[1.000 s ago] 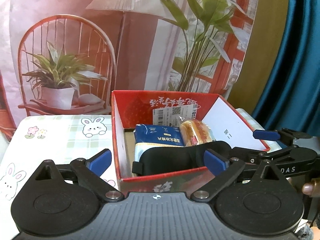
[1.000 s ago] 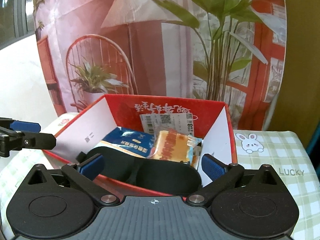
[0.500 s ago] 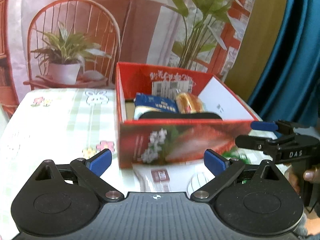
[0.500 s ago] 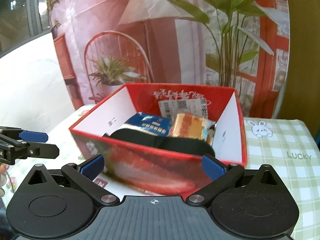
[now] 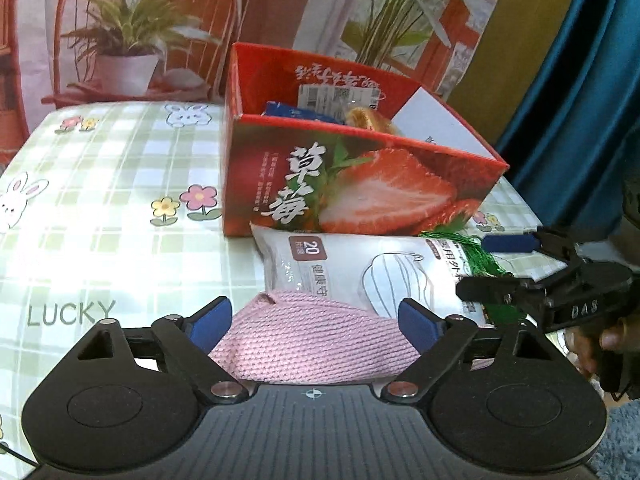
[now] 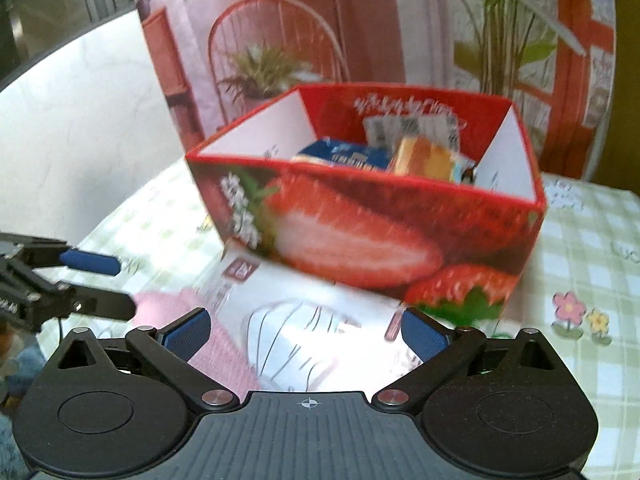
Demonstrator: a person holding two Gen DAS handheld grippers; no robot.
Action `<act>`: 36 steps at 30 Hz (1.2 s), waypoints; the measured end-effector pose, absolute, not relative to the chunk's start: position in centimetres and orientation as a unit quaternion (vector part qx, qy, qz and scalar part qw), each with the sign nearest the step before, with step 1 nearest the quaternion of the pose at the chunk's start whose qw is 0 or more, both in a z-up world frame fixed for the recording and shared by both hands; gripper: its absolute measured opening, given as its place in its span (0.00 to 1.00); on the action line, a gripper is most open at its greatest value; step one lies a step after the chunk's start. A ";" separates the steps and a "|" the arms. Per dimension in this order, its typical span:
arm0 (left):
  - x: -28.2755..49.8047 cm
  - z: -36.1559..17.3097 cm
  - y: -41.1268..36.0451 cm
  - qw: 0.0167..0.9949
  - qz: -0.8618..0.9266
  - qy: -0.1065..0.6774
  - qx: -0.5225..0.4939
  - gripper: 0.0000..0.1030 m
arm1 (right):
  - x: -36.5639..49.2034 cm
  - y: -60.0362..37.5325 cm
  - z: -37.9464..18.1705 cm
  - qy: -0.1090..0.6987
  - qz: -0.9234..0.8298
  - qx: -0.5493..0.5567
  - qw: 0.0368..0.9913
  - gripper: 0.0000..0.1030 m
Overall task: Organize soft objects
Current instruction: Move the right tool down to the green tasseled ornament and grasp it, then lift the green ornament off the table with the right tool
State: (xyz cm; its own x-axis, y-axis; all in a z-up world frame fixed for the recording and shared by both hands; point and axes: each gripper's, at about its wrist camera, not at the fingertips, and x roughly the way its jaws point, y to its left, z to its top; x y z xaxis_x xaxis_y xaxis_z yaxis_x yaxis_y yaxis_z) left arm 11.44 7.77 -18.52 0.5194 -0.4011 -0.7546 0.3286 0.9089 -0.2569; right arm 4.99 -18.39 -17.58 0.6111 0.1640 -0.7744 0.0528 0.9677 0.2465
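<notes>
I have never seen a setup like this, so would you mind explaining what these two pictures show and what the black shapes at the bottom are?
There is no robot here: a person holds a two-finger gripper in each hand, and each gripper carries a wide-angle camera looking forward along its fingers. The black shape at the bottom of each picture is that gripper's own body.

One picture comes from the left gripper, the other from the right gripper. Each also sees the other gripper at its edge. Both are open and hold nothing.

On the checked tablecloth stands a red strawberry box, already holding a blue packet and a wrapped cake. In front of it lie a white mask packet, a pink knitted piece and something green and stringy, still waiting outside the box.
</notes>
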 end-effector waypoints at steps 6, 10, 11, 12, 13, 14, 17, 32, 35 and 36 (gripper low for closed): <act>12.1 -19.1 8.1 0.870 -0.198 0.450 -0.049 0.83 | 4.3 -18.6 -18.2 0.462 0.029 0.116 0.879 0.81; 12.4 -18.9 7.9 0.872 -0.198 0.445 -0.054 0.83 | 3.8 -20.6 -17.7 0.455 -0.011 0.121 0.882 0.81; 12.6 -18.9 7.8 0.873 -0.198 0.443 -0.055 0.83 | 3.6 -21.0 -17.5 0.455 -0.020 0.116 0.883 0.81; 12.6 -18.8 7.7 0.873 -0.198 0.442 -0.056 0.83 | 3.4 -21.3 -17.4 0.456 -0.028 0.107 0.883 0.81; 12.7 -18.8 7.5 0.874 -0.198 0.440 -0.056 0.83 | 3.2 -21.6 -17.3 0.457 -0.034 0.101 0.883 0.81; 12.7 -18.8 7.4 0.874 -0.198 0.439 -0.057 0.83 | 2.9 -21.9 -17.3 0.459 -0.039 0.098 0.882 0.81; 12.8 -18.9 7.0 0.874 -0.201 0.438 -0.056 0.83 | 2.0 -22.5 -17.4 0.466 -0.049 0.092 0.879 0.84; 12.8 -19.7 6.7 0.867 -0.210 0.449 -0.057 0.78 | -0.1 -23.3 -20.4 0.542 -0.018 0.131 0.830 0.54; 12.9 -20.0 6.6 0.862 -0.216 0.454 -0.061 0.73 | 0.8 -22.9 -20.6 0.532 -0.002 0.138 0.836 0.53; 13.0 -20.0 6.5 0.862 -0.216 0.455 -0.062 0.72 | 1.4 -22.6 -20.5 0.528 0.005 0.138 0.838 0.53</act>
State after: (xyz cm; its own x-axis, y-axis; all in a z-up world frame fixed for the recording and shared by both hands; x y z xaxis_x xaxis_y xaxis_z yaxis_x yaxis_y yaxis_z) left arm 12.99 6.55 -19.98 0.4925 -0.4288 -0.7574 0.3165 0.8989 -0.3031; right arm 1.38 -22.64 -20.53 0.4424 0.1533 -0.8836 0.1378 0.9620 0.2359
